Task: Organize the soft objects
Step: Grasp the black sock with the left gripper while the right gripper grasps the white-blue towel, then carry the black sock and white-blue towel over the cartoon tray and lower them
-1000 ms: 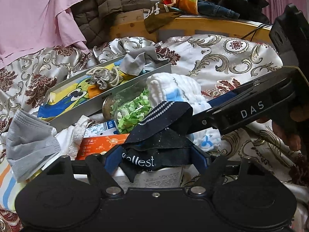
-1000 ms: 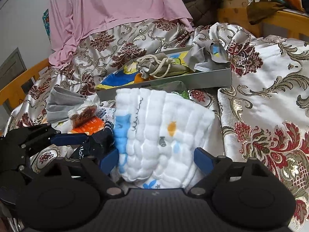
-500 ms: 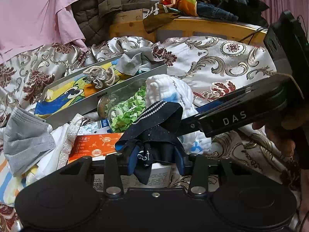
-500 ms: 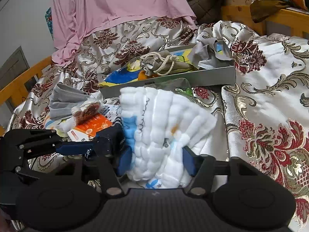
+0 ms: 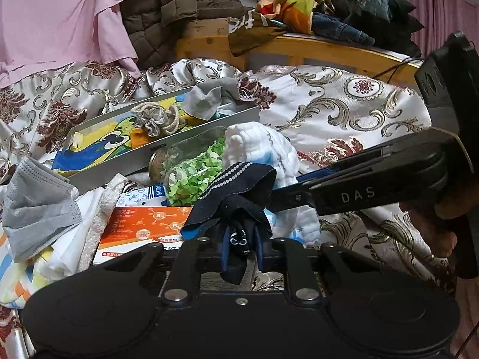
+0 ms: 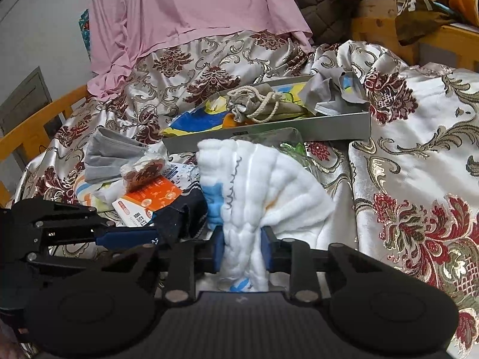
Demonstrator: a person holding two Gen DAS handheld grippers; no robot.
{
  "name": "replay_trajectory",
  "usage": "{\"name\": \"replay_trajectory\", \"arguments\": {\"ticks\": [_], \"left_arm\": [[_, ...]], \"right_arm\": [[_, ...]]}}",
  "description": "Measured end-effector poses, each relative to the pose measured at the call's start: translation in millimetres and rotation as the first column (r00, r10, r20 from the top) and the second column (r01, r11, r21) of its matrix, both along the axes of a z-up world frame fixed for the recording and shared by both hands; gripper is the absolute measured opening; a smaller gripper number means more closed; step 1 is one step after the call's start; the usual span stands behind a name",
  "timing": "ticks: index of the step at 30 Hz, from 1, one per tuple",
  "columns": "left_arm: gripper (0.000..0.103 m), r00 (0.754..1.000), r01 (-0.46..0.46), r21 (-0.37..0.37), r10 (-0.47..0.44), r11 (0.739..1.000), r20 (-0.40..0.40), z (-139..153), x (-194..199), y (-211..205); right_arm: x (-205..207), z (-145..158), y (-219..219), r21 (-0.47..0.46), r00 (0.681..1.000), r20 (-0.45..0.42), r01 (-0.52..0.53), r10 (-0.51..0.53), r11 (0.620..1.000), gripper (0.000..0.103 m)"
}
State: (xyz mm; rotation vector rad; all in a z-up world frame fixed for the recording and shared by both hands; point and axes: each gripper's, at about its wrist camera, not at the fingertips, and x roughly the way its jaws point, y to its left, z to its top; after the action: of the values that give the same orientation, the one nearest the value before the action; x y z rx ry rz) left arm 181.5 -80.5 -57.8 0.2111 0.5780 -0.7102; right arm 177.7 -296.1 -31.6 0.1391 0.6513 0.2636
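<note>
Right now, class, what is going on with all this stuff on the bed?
A person is sorting soft things on a cluttered bed with two handheld grippers. The left gripper has its fingers shut on a dark navy sock. The right gripper is shut on a white quilted baby cloth, bunching it at the middle. The grey tray behind them already holds a drawstring pouch and a grey cloth.

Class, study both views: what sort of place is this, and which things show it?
Probably a bedroom: a floral bedspread over a bed with a wooden rail, and clothes such as a pink garment and a padded jacket piled behind.
</note>
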Motion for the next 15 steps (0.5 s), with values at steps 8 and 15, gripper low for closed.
{"name": "replay_trajectory", "arguments": {"ticks": [8,15], "left_arm": [[0.009,0.995,-0.098,-0.050,0.098,0.994,-0.002,6,4,8],[0.009,0.984,-0.175,-0.046,0.176,0.984,0.013,7,8,13]], "right_arm": [[-4,3,2,-0.018,1.000,0.021,0.002,-0.001,1.000,0.020],[-8,6,3,-0.022,0.999,0.039,0.004,-0.003,1.000,0.019]]}}
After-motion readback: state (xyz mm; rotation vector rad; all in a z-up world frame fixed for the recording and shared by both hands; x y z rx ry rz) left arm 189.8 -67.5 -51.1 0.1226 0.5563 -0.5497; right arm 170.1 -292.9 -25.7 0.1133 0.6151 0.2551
